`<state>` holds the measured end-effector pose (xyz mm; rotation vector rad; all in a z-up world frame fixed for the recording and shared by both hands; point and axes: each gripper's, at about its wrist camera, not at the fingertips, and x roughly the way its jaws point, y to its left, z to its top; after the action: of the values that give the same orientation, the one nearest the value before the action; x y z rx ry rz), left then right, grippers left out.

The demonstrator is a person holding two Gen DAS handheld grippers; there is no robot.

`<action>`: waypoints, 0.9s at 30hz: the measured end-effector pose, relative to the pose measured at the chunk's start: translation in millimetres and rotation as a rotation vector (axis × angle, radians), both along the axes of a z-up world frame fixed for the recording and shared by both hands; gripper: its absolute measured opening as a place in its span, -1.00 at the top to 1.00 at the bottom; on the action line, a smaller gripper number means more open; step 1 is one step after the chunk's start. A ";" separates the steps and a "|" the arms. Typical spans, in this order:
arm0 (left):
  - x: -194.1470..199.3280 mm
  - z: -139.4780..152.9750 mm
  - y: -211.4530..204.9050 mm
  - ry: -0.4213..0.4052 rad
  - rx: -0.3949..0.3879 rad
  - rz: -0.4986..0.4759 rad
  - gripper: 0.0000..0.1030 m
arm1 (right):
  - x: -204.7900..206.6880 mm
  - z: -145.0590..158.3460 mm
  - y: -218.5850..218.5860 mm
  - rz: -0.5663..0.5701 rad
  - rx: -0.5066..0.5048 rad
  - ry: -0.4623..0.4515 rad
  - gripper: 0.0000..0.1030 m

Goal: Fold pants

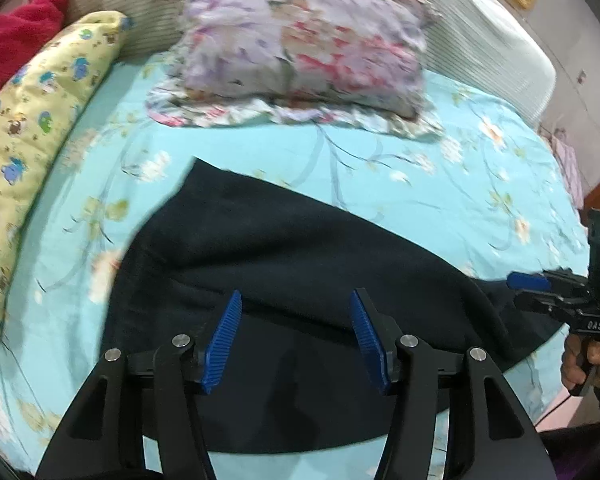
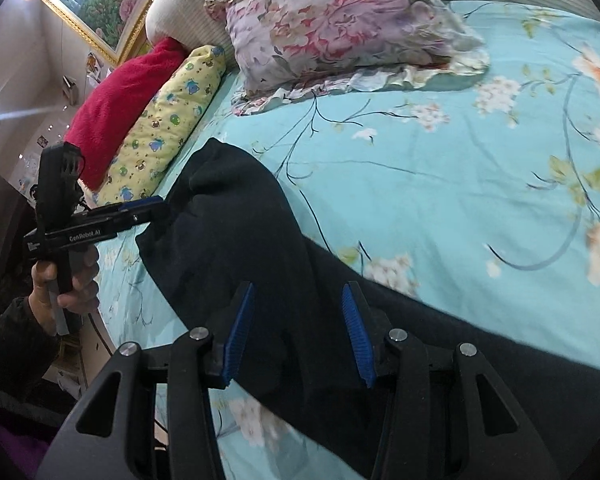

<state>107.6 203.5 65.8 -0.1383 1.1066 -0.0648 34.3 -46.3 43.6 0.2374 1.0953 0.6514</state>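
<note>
Black pants (image 1: 292, 240) lie across the turquoise flowered bed sheet (image 1: 440, 200), with one end bunched into a raised fold (image 2: 220, 184). My left gripper (image 1: 296, 296) hovers over the pants. Its blue pads (image 1: 224, 340) stand wide apart with only flat cloth below them, so it is open. In the right wrist view the left gripper (image 2: 140, 204) reaches that bunched end from the side. My right gripper (image 2: 298, 286) is open too, its blue pads (image 2: 356, 320) apart above the pants (image 2: 284, 248). From the left wrist view the right gripper (image 1: 528, 282) sits at the pants' right edge.
A flowered pillow (image 1: 308, 52) lies at the head of the bed, against a striped headboard (image 1: 492, 52). A yellow cartoon-print bolster (image 1: 40, 120) and a red blanket (image 2: 120, 100) line the bed's side. A gold-framed painting (image 2: 100, 4) hangs behind. A hand (image 2: 56, 280) grips the left tool.
</note>
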 end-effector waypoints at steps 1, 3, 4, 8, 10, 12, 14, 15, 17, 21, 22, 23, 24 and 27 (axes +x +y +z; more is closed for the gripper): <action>2.8 1.0 3.9 -0.001 0.004 0.004 -0.13 | 4.9 -0.7 3.9 0.001 0.002 0.004 0.08; 12.6 0.2 15.2 -0.002 0.014 0.011 -0.15 | 13.5 -2.4 10.0 0.002 -0.001 0.014 0.08; 16.5 -0.5 19.6 0.000 0.021 0.015 -0.15 | 17.8 -3.3 13.5 0.003 -0.006 0.018 0.08; 37.6 -5.1 42.5 0.015 0.033 0.011 -0.22 | 30.6 -5.8 24.2 0.016 -0.010 0.030 0.08; 45.9 -8.2 51.1 0.024 0.037 0.006 -0.23 | 38.5 -8.2 30.0 0.021 -0.010 0.041 0.08; 57.7 -13.6 61.2 0.042 0.032 -0.004 -0.26 | 43.8 -10.7 32.7 0.023 -0.008 0.051 0.08; 65.0 -19.2 67.4 0.064 0.009 -0.014 -0.28 | 50.8 -13.9 36.2 0.024 -0.005 0.065 0.08; 70.3 -23.2 71.3 0.078 0.000 -0.017 -0.28 | 55.4 -16.2 38.7 0.025 -0.003 0.077 0.08; 80.8 -31.0 78.3 0.101 -0.010 -0.022 -0.28 | 60.7 -19.0 42.4 0.026 0.003 0.091 0.08; 98.0 -45.6 85.5 0.155 -0.057 -0.061 -0.28 | 70.2 -24.5 51.4 0.032 -0.002 0.117 0.08; 100.4 -47.8 85.4 0.163 -0.063 -0.069 -0.28 | 72.7 -26.6 54.4 0.035 -0.006 0.125 0.08; 103.3 -50.6 84.8 0.172 -0.072 -0.083 -0.28 | 74.9 -28.9 57.0 0.037 -0.005 0.135 0.08; 105.9 -53.8 84.2 0.182 -0.079 -0.097 -0.28 | 76.6 -30.3 58.9 0.039 -0.004 0.140 0.08; 112.5 -63.4 82.2 0.208 -0.087 -0.123 -0.28 | 83.0 -36.9 66.8 0.044 -0.014 0.152 0.08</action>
<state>220.0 285.6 2.4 -0.1571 1.3202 -0.2125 117.3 20.5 6.6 0.2547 1.2532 0.6731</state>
